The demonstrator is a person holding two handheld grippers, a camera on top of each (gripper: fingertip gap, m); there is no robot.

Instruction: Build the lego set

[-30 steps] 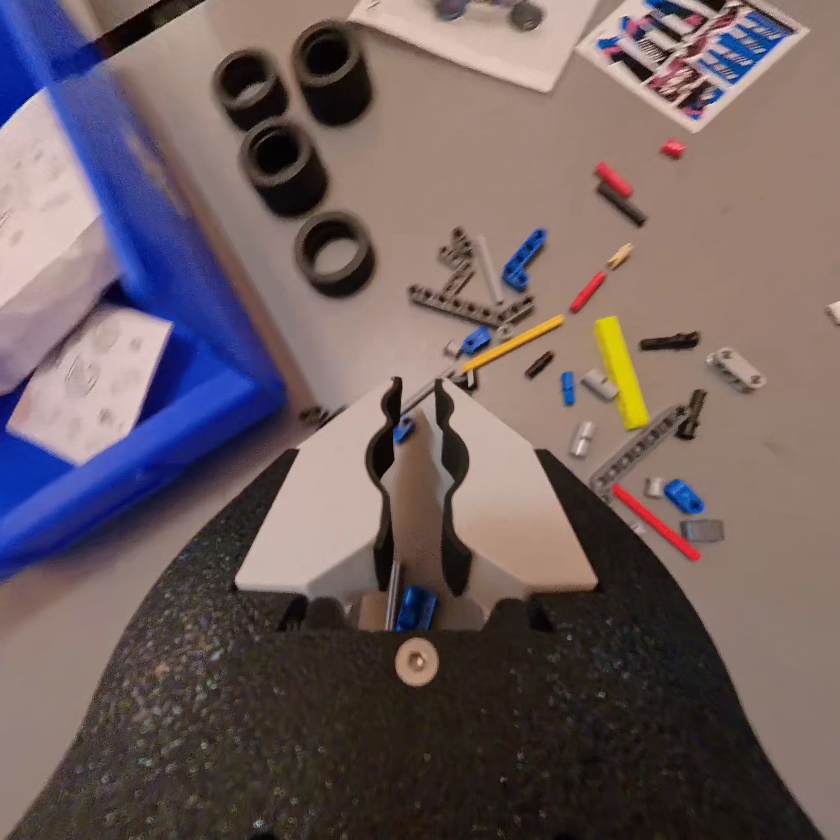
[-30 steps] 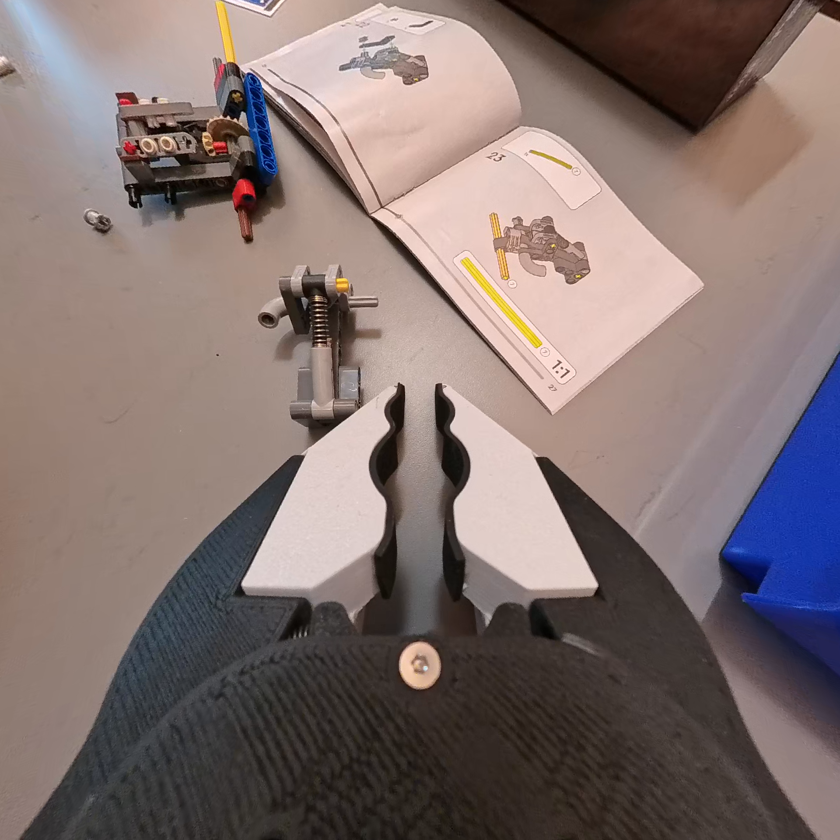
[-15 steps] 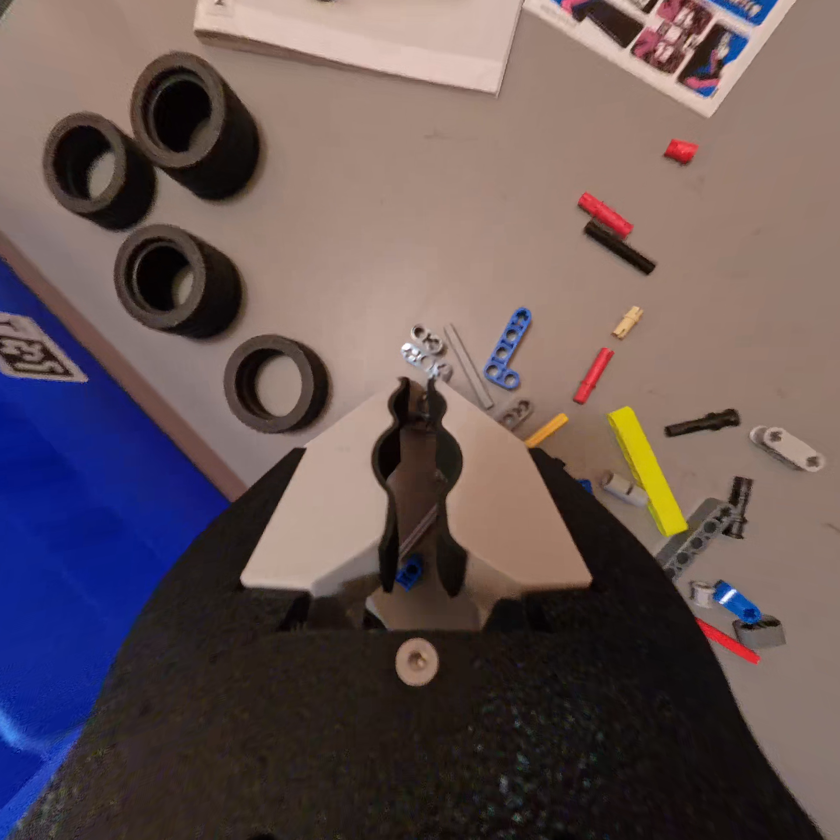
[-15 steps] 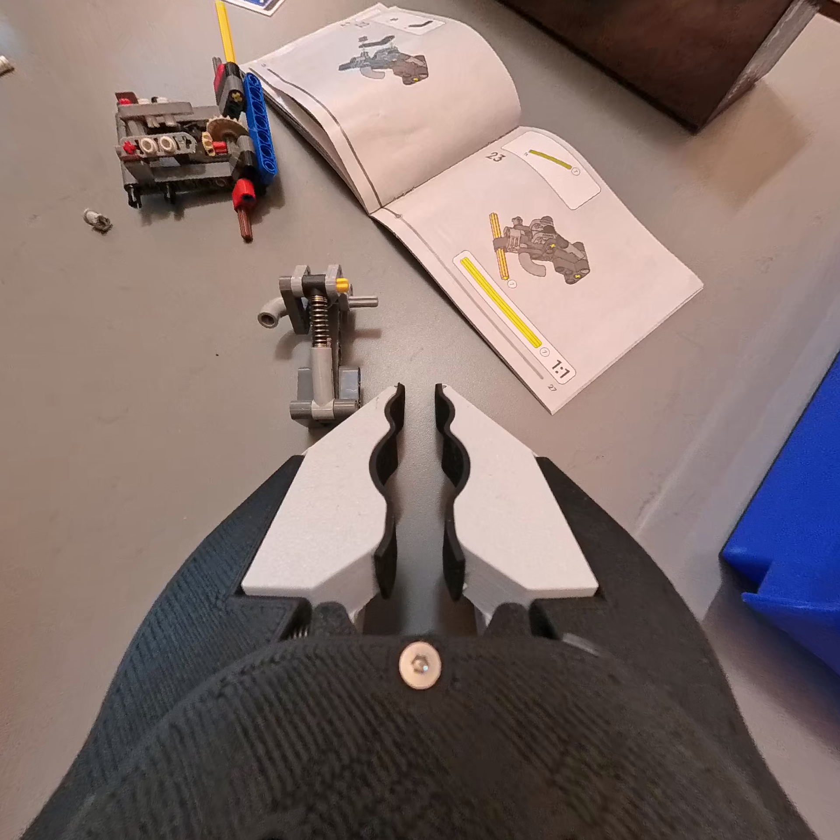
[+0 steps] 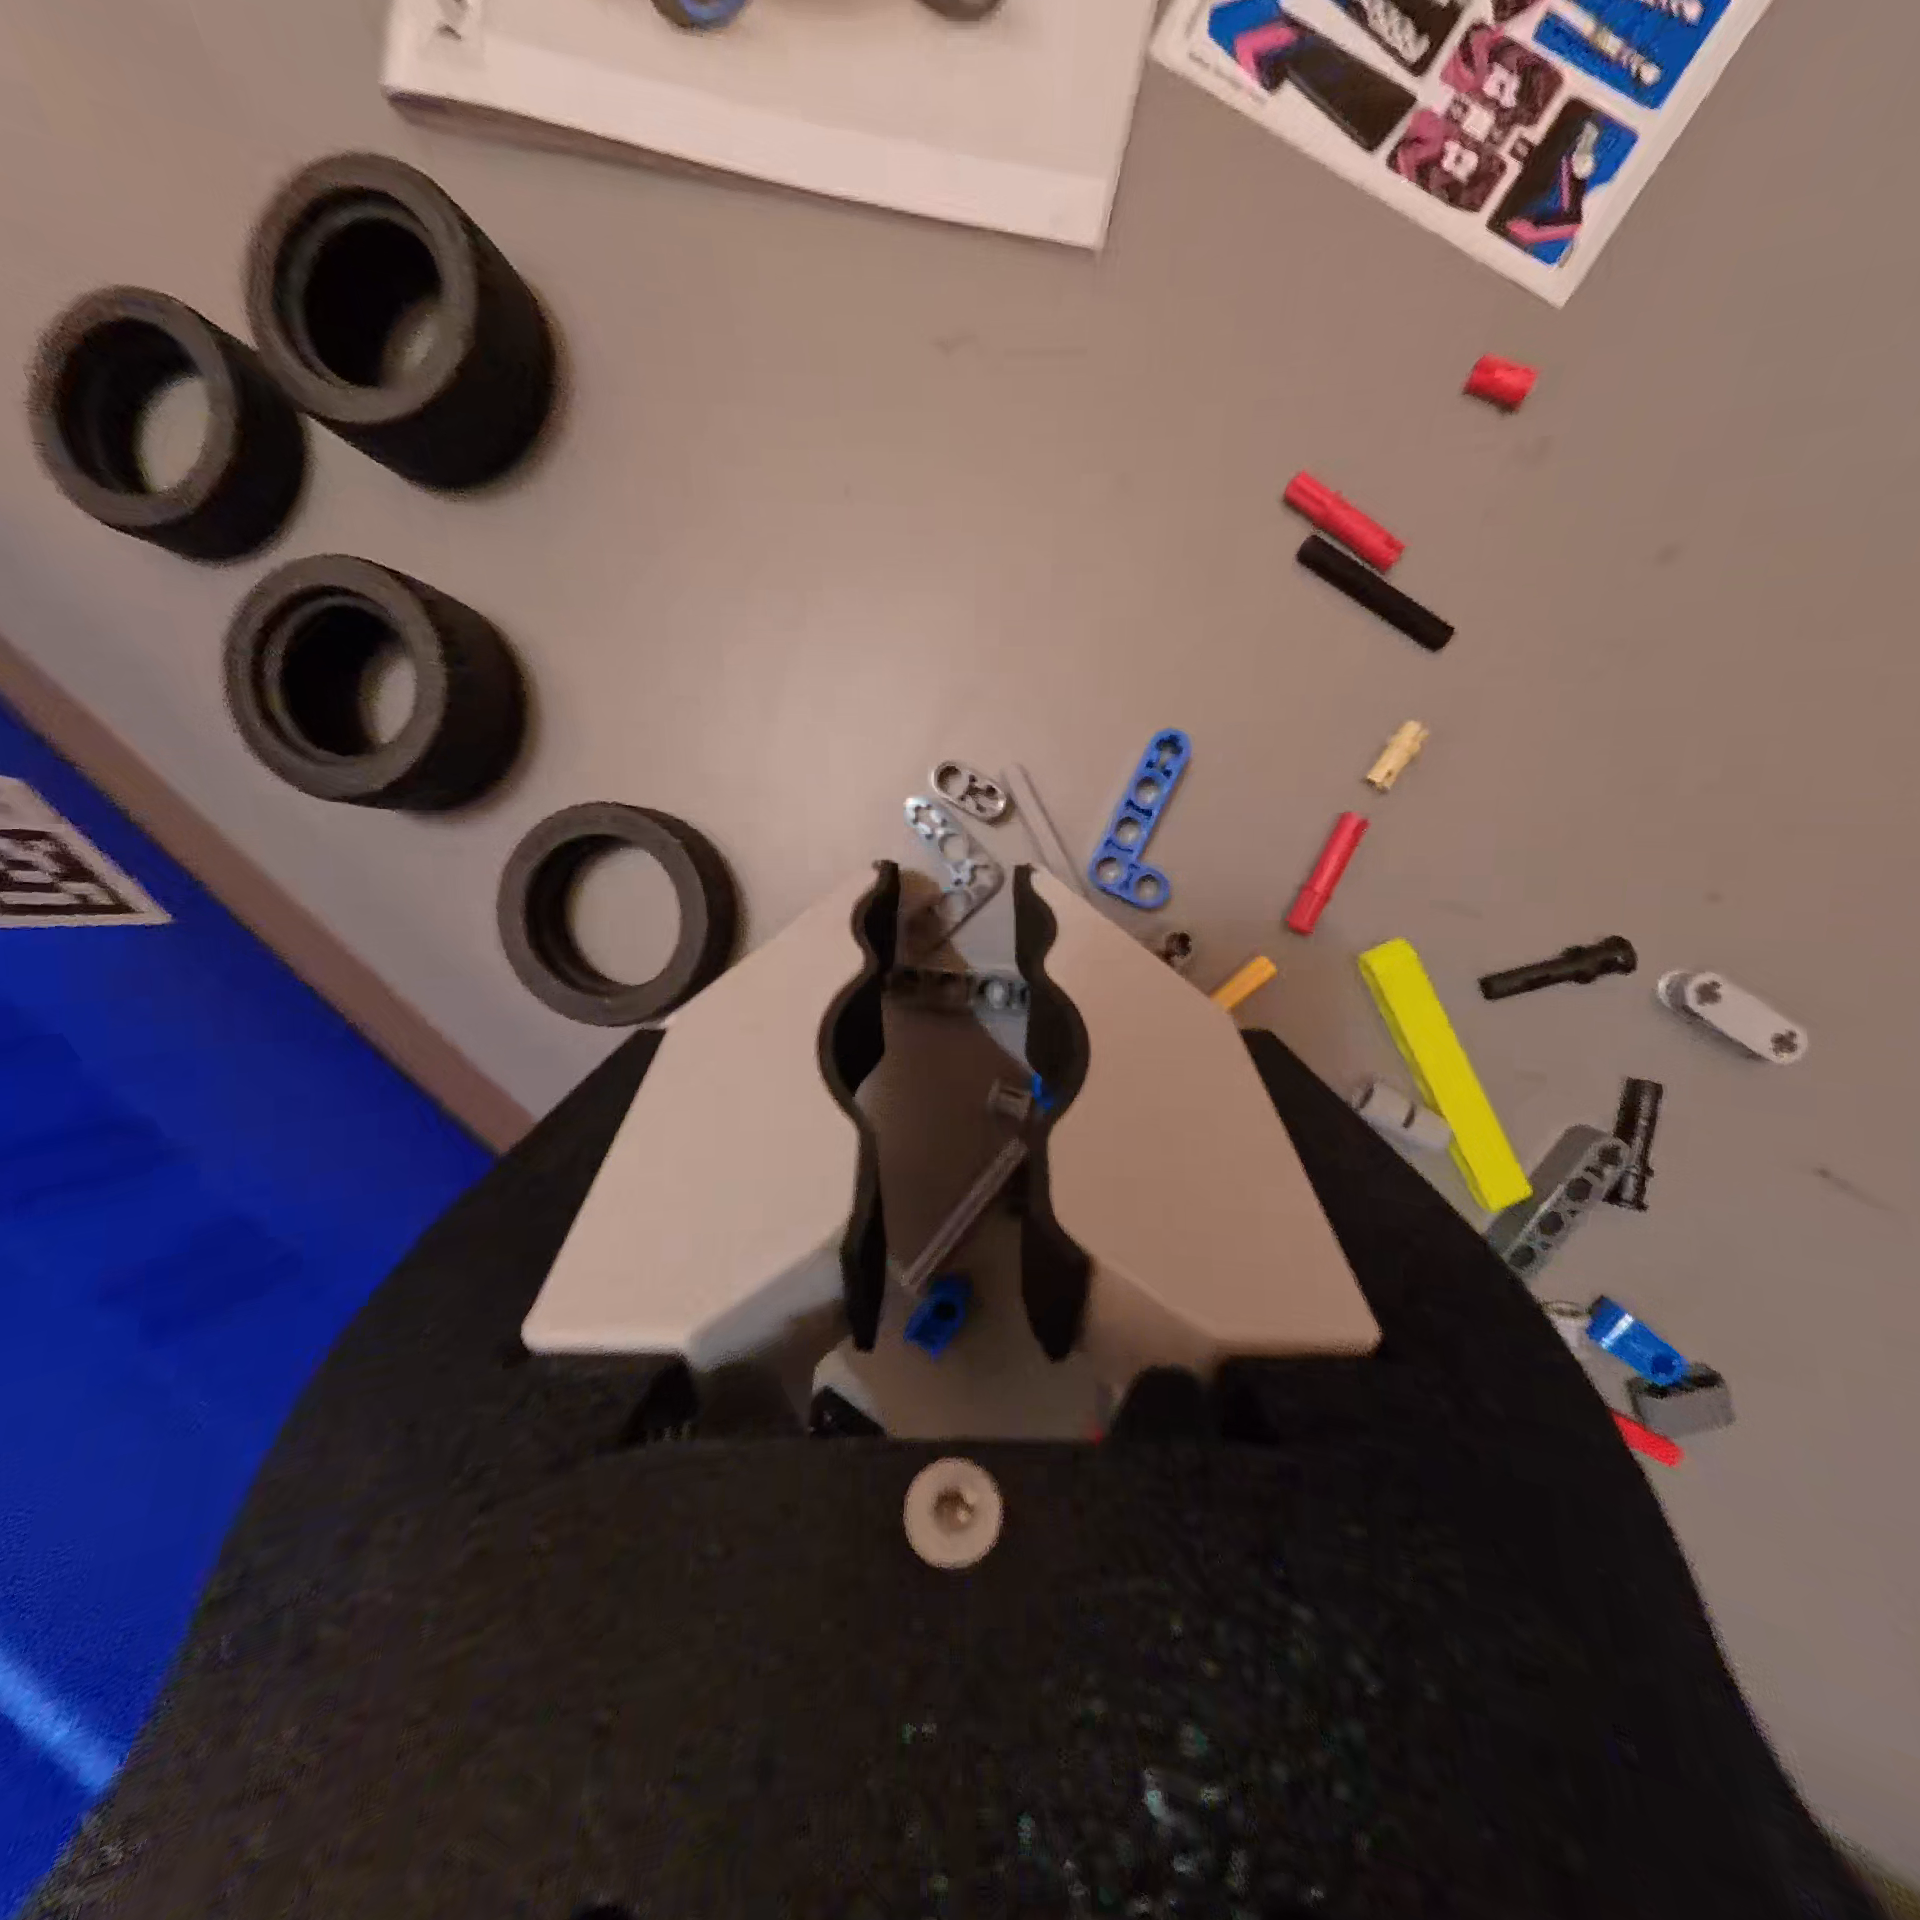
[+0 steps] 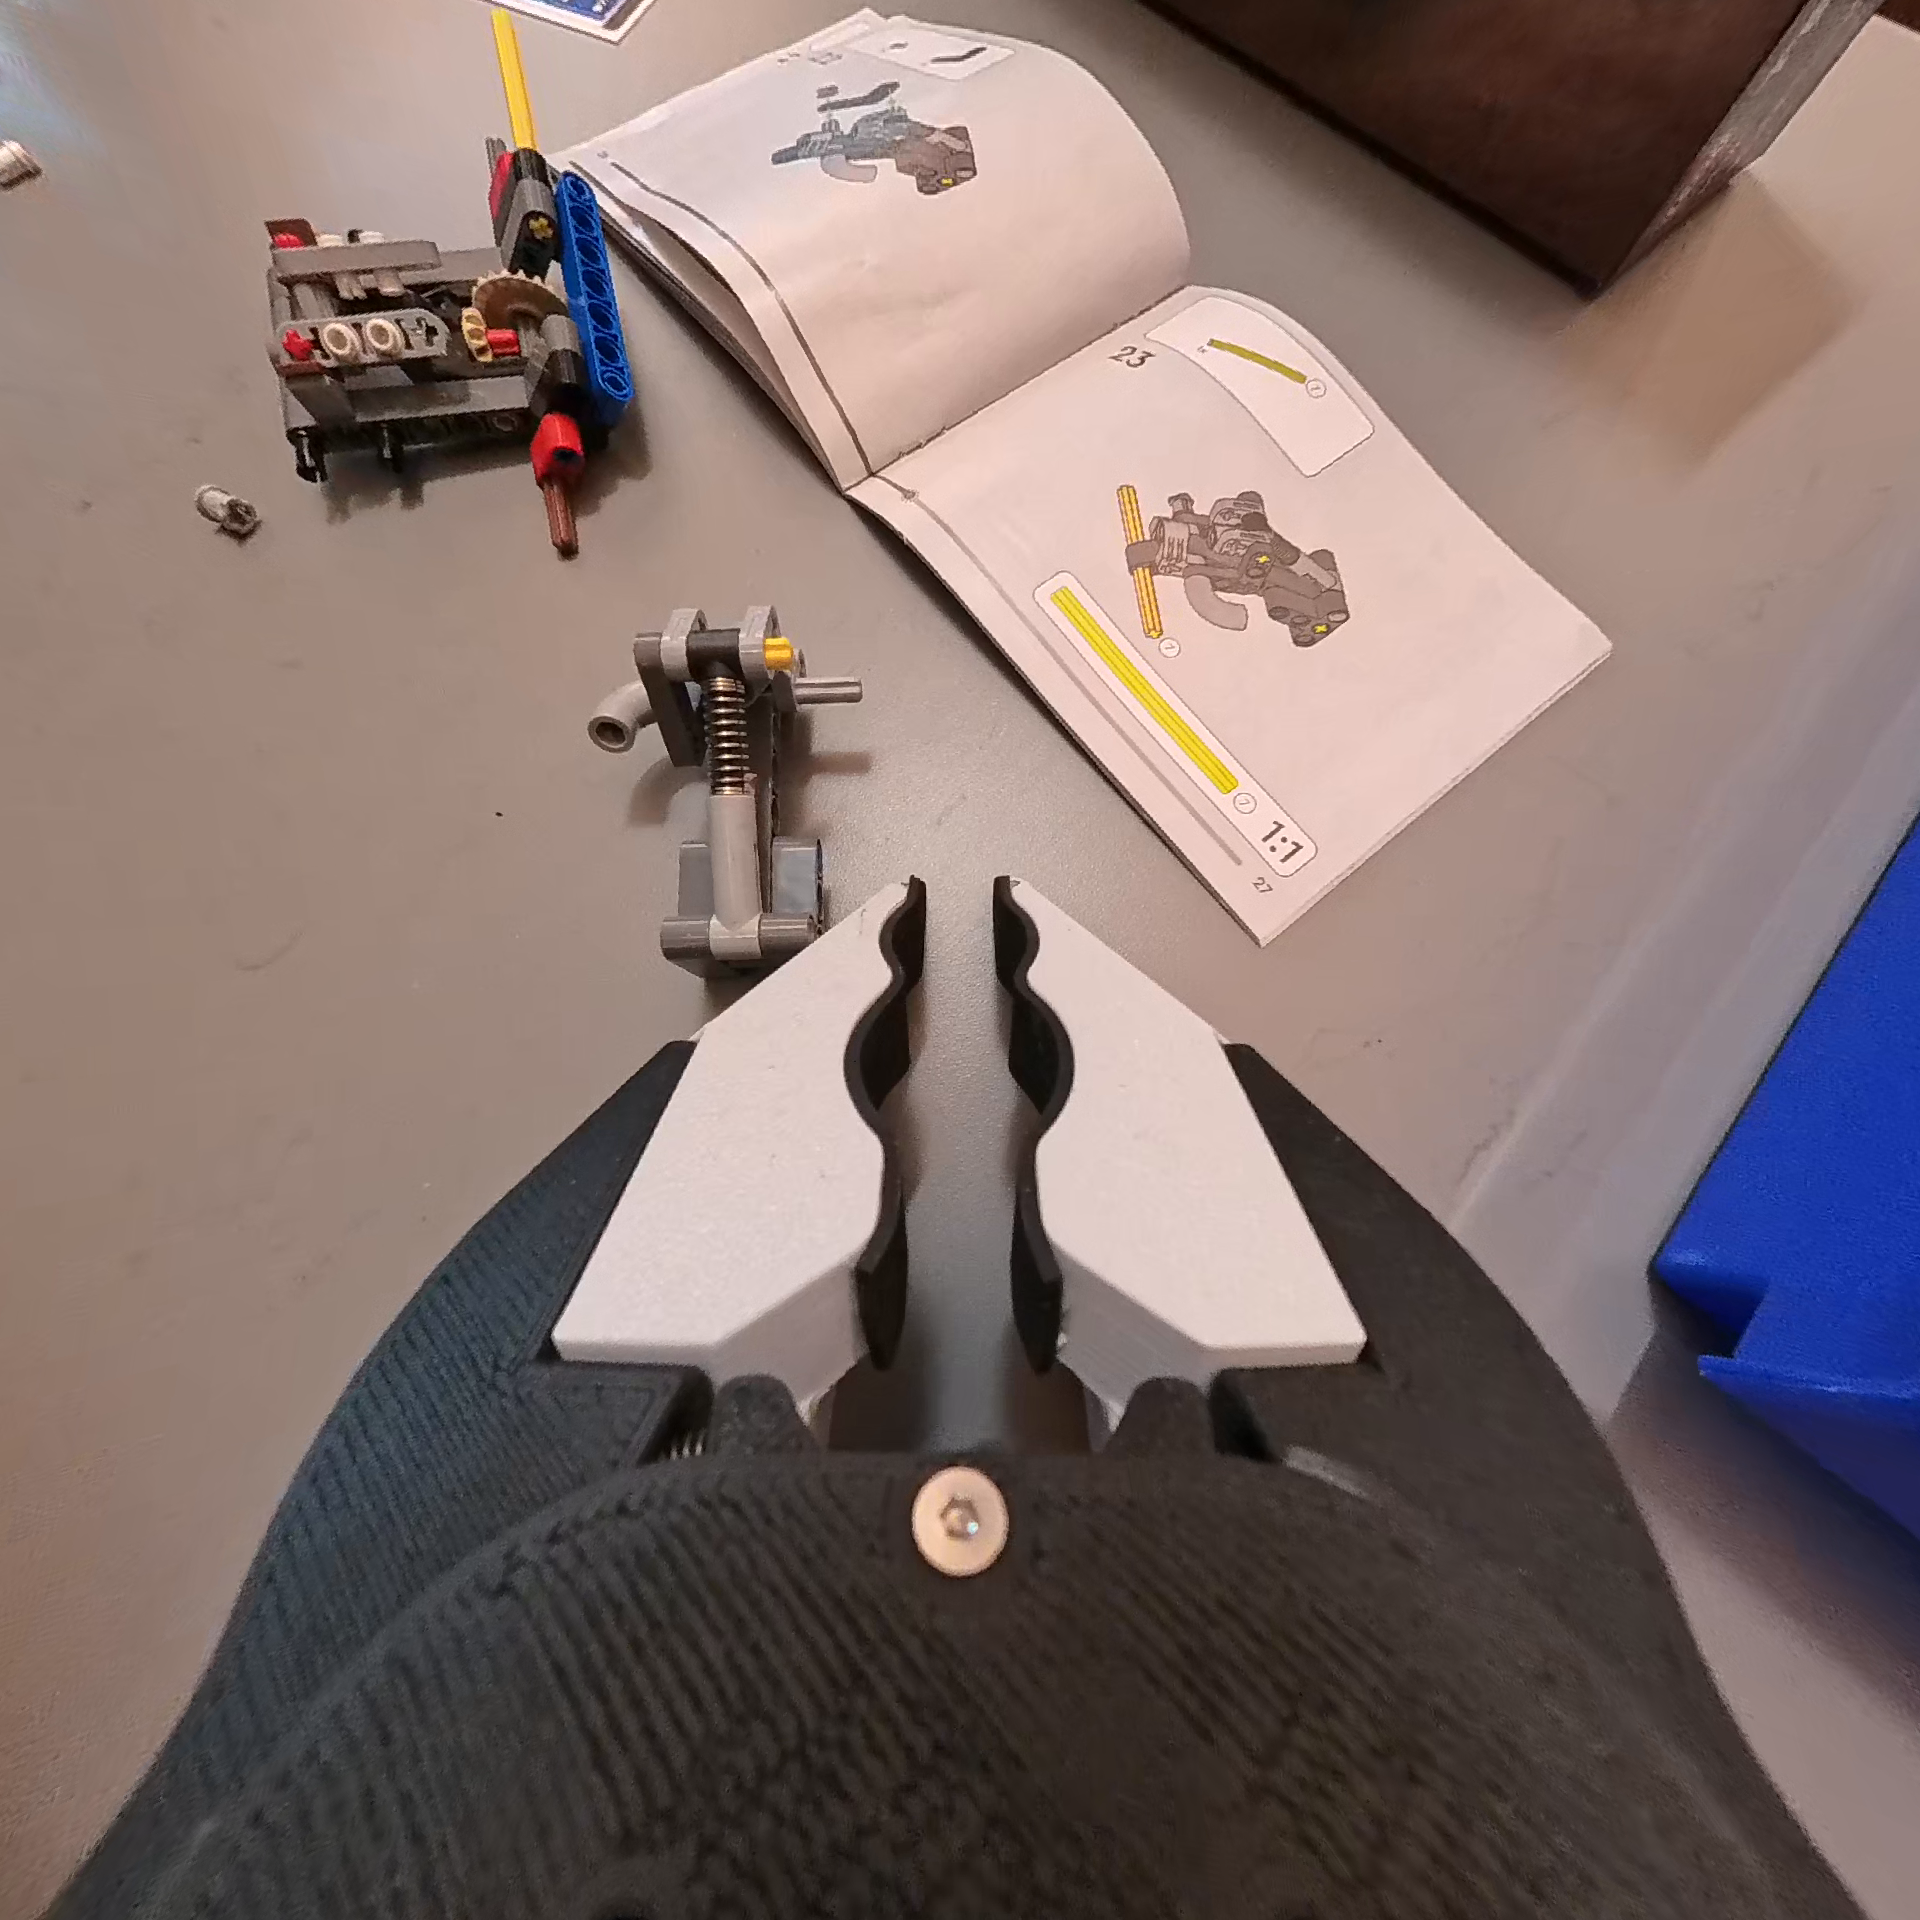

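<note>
My left fingers (image 5: 951, 883) stand apart, empty, over the loose pile: a dark grey beam (image 5: 961, 987) crossing under them, a blue L-beam (image 5: 1138, 821), a yellow beam (image 5: 1439, 1070), and 4 black tyres (image 5: 618, 914) unmounted. My right fingers (image 6: 958, 883) are narrowly parted, holding nothing. Done so far: a geared chassis block (image 6: 436, 332) and a spring shock assembly (image 6: 732, 769), not yet joined, beside the open instruction booklet (image 6: 1091, 436). I judge most of the build remains.

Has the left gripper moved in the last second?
Yes. The left gripper has advanced away from the blue bin, toward the black tires and scattered pieces.
</note>
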